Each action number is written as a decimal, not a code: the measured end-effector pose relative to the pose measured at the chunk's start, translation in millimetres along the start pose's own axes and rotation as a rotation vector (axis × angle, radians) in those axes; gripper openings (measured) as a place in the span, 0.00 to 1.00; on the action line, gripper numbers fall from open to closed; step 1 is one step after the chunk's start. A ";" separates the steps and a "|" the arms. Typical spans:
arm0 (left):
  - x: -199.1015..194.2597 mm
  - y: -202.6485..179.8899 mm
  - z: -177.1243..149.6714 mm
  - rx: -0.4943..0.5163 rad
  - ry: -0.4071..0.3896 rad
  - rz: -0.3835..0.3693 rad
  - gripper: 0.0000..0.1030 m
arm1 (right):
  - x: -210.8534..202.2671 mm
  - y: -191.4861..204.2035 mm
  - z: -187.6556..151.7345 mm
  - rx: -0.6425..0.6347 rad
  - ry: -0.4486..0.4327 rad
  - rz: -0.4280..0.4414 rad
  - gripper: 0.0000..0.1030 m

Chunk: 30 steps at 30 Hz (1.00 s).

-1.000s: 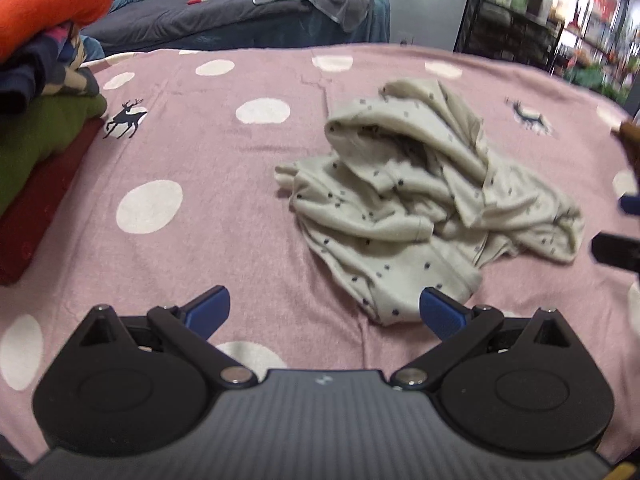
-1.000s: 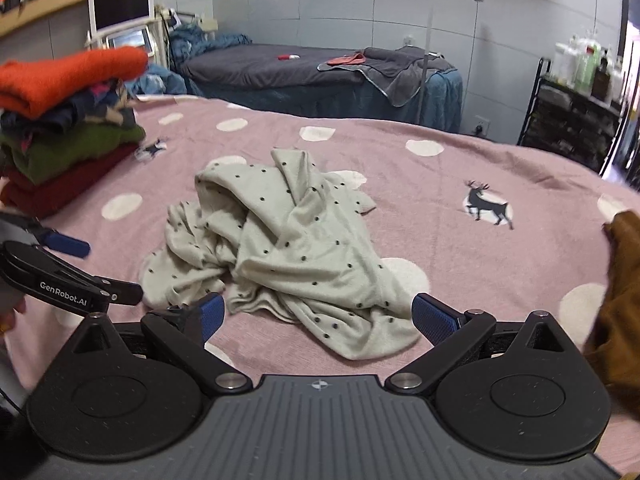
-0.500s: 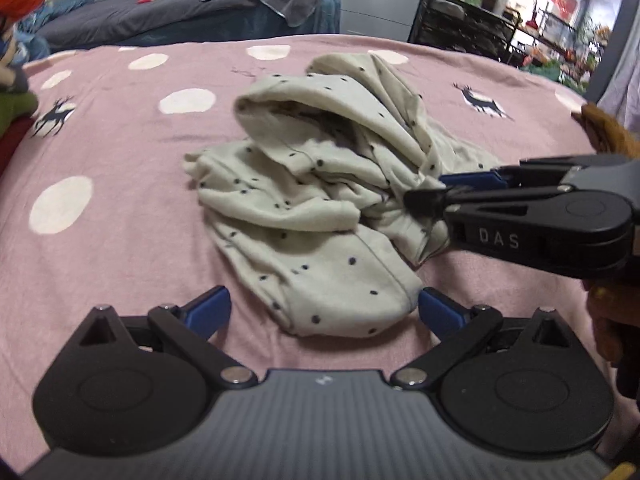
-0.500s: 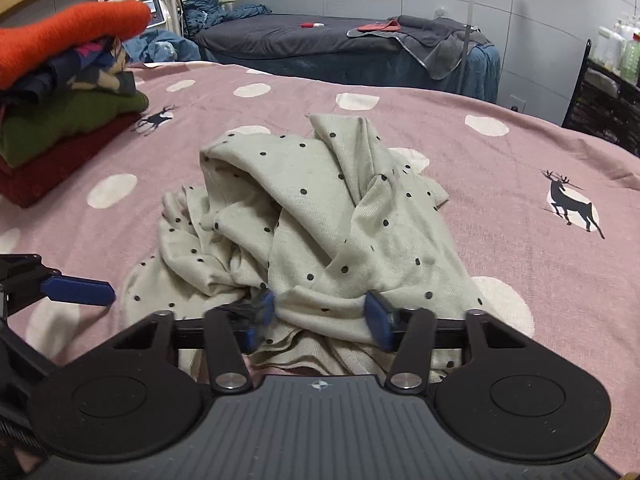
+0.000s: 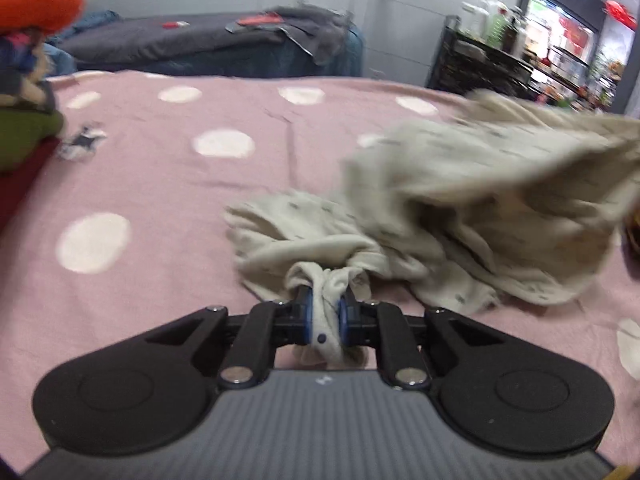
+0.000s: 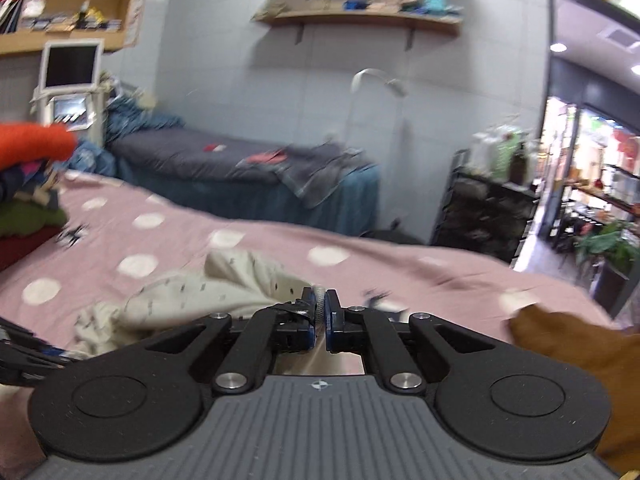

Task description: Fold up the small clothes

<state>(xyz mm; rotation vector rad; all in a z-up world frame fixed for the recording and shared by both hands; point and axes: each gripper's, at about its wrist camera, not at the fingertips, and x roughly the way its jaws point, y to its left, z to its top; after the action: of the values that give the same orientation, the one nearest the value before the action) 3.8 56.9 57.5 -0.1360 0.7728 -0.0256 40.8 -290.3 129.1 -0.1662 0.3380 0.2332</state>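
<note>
Both claws, left (image 5: pixel 325 312) and right (image 6: pixel 321 312), apparently pinch dotted garment (image 5: pixel 460 200) between them.

Pink bedspread (image 5: pixel 168 208) w/ white dots & a deer print (image 5: pixel 82 142) near left edge. Stack of folded clothes (image 6: pixel 28 200) at left, orange one on top. Behind: grey bed (image 6: pixel 224 156) w/ towel (image 6: pixel 320 176), floor lamp (image 6: pixel 376 80), monitor (image 6: pixel 72 64), wall shelves (image 6: pixel 360 16), black rack (image 6: pixel 488 216) w/ bottles. Brown garment (image 6: pixel 560 336) at right.
</note>
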 end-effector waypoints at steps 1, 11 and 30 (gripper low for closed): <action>-6.1 9.9 5.1 -0.021 -0.012 0.020 0.12 | -6.6 -12.1 3.0 0.013 -0.011 -0.029 0.05; -44.9 88.9 36.5 -0.153 -0.072 0.189 0.15 | -44.5 -84.5 5.1 0.167 -0.050 -0.265 0.05; 7.9 -211.5 -24.1 0.491 0.015 -0.333 0.67 | -57.9 -61.9 -1.0 0.204 -0.059 -0.119 0.06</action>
<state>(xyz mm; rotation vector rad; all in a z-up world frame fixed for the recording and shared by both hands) -1.7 -156.0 62.9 0.2037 0.7321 -0.5287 3.0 -361.4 155.7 0.0218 0.2899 0.0852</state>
